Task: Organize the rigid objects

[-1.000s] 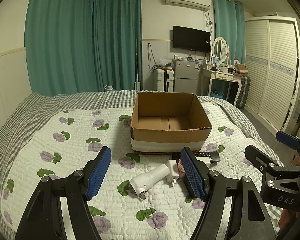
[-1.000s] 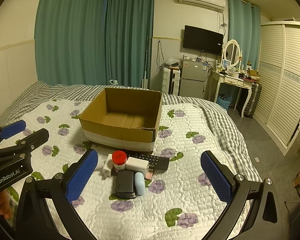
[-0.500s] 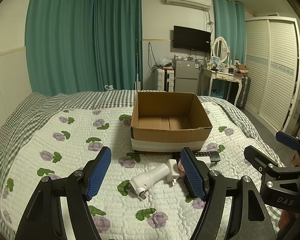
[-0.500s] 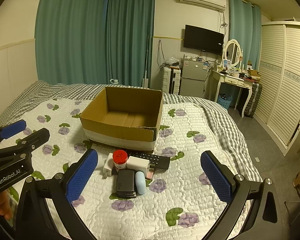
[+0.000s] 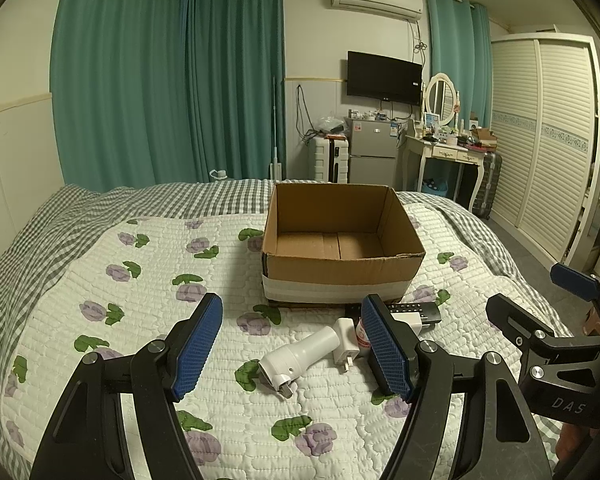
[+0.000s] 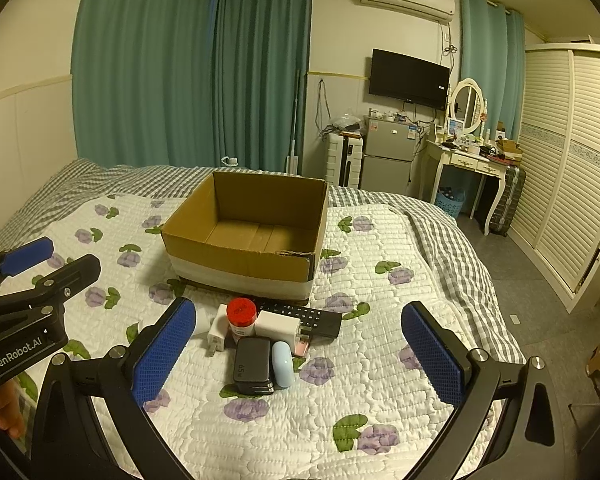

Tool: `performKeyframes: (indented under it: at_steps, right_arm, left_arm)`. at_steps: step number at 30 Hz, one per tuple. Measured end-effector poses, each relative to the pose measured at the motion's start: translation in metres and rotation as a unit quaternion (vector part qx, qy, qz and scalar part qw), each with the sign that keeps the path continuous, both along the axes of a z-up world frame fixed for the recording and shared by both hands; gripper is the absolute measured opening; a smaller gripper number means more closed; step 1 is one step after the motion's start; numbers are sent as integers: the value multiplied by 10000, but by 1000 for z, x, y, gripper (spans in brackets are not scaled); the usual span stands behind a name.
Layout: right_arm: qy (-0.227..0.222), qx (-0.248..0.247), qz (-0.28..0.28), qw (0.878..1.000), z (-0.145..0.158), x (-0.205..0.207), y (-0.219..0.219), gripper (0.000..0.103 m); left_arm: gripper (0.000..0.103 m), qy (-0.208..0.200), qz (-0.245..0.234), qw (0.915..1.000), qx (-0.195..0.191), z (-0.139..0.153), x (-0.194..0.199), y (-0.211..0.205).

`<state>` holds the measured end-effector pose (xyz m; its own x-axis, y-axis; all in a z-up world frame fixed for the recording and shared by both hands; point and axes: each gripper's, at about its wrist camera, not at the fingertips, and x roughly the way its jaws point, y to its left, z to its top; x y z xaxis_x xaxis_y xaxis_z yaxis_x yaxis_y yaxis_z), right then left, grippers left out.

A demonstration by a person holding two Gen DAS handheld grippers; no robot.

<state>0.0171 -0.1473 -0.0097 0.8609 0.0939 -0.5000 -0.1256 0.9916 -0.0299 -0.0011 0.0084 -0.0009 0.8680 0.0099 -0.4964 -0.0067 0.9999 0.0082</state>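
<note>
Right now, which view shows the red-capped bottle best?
The right wrist view: the red-capped bottle stands unobstructed among the small items in front of the cardboard box. In the left wrist view, the left gripper's finger hides most of it.

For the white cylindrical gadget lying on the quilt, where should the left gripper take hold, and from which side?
Probably its straight white barrel, from above, fingers across the width. It lies flat on the quilt, wide end toward the camera, narrow end beside a white plug. The mid-barrel is even and clear of the plug. The left gripper is open and already straddles it.
</note>
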Motion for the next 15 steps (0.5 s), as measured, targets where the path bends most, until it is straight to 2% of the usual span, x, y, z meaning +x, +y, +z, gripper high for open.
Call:
performKeyframes:
  at_steps: [15]
  right_arm:
    - [121, -9, 129, 9998, -2, 5, 4, 103]
  left_arm:
    - [75, -67, 0, 10000, -20, -7, -1, 7]
